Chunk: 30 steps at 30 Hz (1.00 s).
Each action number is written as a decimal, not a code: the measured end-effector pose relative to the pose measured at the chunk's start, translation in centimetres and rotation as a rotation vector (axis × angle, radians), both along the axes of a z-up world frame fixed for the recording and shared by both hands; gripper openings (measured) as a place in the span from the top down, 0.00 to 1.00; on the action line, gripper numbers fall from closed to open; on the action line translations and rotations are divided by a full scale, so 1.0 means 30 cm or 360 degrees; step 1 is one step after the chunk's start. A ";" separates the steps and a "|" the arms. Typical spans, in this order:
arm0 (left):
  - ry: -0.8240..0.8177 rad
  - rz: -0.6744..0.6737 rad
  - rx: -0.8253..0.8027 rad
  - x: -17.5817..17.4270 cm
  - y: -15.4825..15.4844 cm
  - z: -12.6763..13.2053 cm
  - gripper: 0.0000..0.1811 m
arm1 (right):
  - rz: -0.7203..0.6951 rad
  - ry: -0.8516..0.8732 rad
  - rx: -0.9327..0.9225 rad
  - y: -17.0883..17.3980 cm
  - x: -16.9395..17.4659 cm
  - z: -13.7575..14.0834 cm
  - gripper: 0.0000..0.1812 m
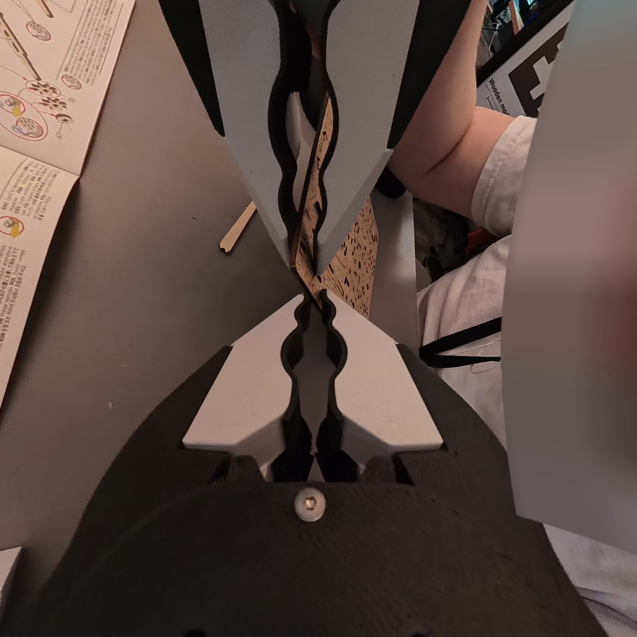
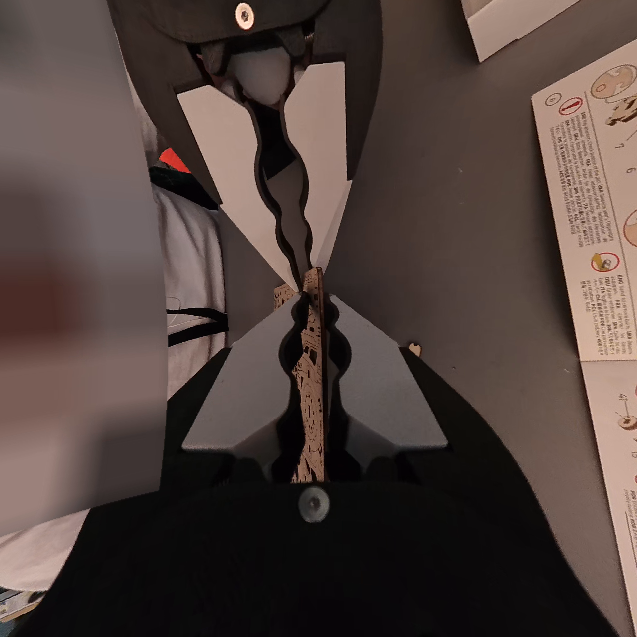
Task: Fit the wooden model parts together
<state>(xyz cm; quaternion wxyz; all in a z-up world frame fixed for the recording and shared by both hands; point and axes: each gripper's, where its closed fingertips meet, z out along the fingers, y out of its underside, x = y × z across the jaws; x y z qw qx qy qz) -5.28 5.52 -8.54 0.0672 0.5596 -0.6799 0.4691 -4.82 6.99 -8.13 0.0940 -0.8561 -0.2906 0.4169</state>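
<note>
A thin wooden sheet [image 1: 358,255] of laser-cut model parts is held upright over the grey table [image 1: 138,275]. My right gripper [image 2: 314,298] is shut on it, with the sheet [image 2: 310,396] edge-on between the wavy black pads. In the left wrist view the right gripper [image 1: 303,265] comes down from the top. My left gripper [image 1: 314,294] meets it tip to tip, nearly closed on the sheet's near edge. In the right wrist view the left gripper [image 2: 301,284] pinches the sheet's far end.
Printed instruction sheets [image 1: 51,86] lie on the table and also show in the right wrist view [image 2: 586,241]. A loose wooden stick [image 1: 238,227] and a small wooden piece [image 2: 415,348] lie on the table. A person's arm [image 1: 448,155] is close by. A white box [image 2: 517,24] stands at the back. Less than 4 cm separates the two grippers' tips. From either gripper's tips it is about 10 cm to the loose wooden stick [image 1: 238,227].
</note>
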 end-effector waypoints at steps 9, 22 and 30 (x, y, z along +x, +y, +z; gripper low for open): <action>0.0012 0.0048 0.0037 0.005 0.018 -0.013 0.98 | -0.0030 -0.0075 0.0045 0.020 0.007 -0.014 0.96; -0.0003 -0.0070 -0.0042 -0.019 -0.016 0.016 0.98 | 0.0036 0.0198 -0.0055 -0.013 -0.028 0.031 0.98; 0.0008 -0.0103 -0.0026 -0.017 -0.031 -0.004 0.97 | 0.0076 0.0131 -0.0053 -0.027 -0.025 0.008 0.97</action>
